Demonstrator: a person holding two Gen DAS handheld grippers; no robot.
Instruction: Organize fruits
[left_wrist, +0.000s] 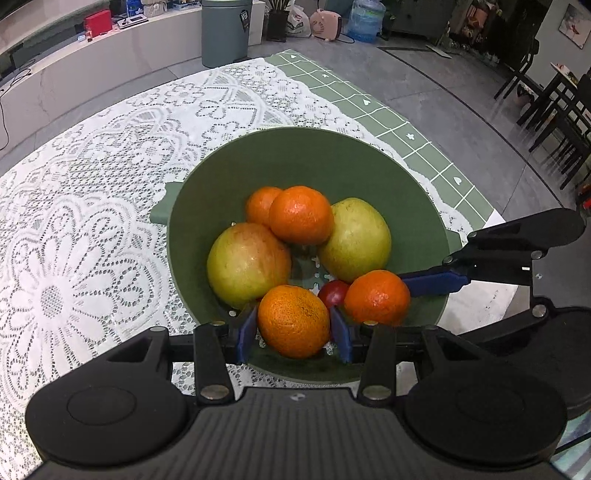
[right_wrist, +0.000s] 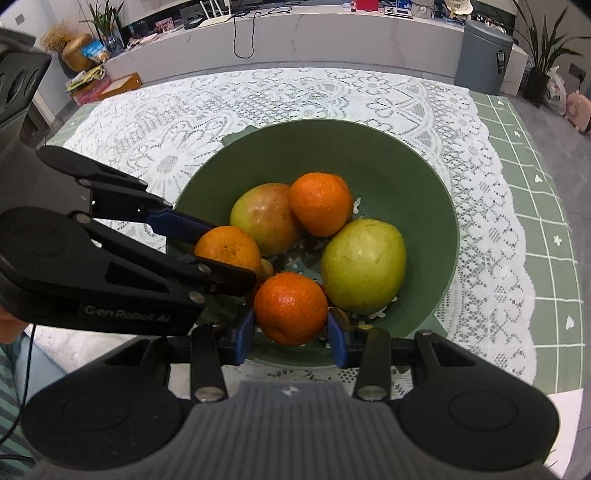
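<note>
A green bowl (left_wrist: 295, 155) (right_wrist: 406, 155) stands on a white lace tablecloth. My left gripper (left_wrist: 293, 332) is shut on an orange (left_wrist: 293, 321) low over the bowl's near side. In the right wrist view the left gripper (right_wrist: 229, 253) comes in from the left with that orange (right_wrist: 227, 245). Beside it, my right gripper (right_wrist: 291, 334) (left_wrist: 384, 299) is shut on a second orange (right_wrist: 290, 314) (left_wrist: 376, 297). In the bowl lie two large yellow-green fruits (left_wrist: 247, 264) (left_wrist: 356, 240), two more oranges (left_wrist: 301, 216) (left_wrist: 260, 205) and a small red fruit (left_wrist: 334, 291), partly hidden.
The lace tablecloth (left_wrist: 92, 221) lies over a green checked cloth (right_wrist: 535, 221). A grey bin (left_wrist: 225, 33) stands beyond the table, with a long white counter (right_wrist: 295, 33) behind it. Dark chairs (left_wrist: 554, 110) stand at the far right. A striped sleeve (right_wrist: 9, 398) shows at the lower left.
</note>
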